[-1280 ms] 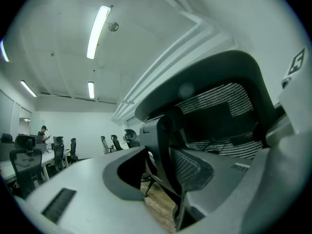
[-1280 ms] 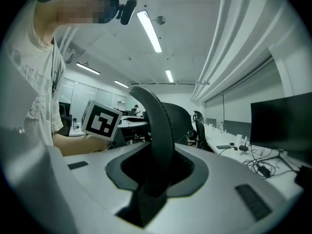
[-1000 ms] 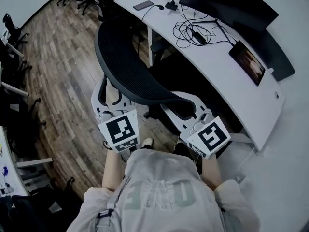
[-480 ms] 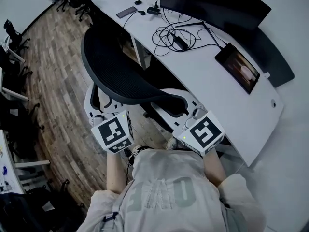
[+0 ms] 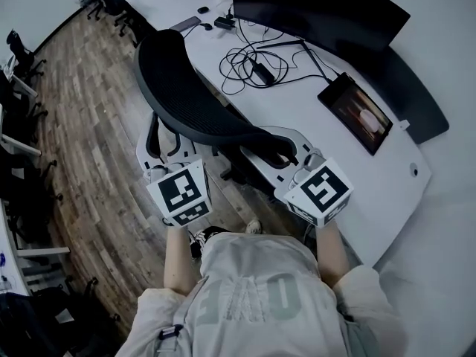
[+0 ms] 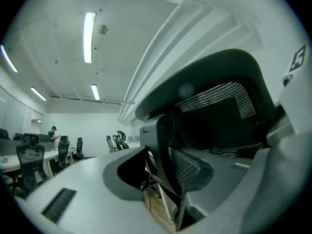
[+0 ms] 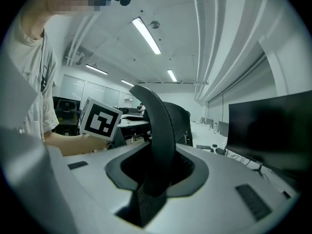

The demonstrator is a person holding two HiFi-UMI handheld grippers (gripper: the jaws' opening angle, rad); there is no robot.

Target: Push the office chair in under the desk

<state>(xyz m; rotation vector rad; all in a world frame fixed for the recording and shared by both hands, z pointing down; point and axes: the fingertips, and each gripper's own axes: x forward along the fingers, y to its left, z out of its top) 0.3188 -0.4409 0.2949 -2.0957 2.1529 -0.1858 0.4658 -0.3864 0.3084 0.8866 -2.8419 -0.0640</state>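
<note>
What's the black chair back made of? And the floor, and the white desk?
The chair back looks like black mesh fabric stretched on a matte plastic frame; its fine weave shows. The floor looks like wood planks, or wood-look laminate: it has streaky grain and board seams. The desk top is smooth matte white, probably laminate; I can't tell for sure.

You stand behind the office chair point(image 5: 195, 104), which faces the curved surface point(image 5: 331, 158), with your left gripper point(image 5: 165, 146) at its backrest's left edge and your right gripper point(image 5: 287, 149) at the right edge, while a monitor point(image 5: 312, 6) stands at the surface's far side, cables point(image 5: 249, 62) before it and a tablet point(image 5: 355, 113) to their right.
</note>
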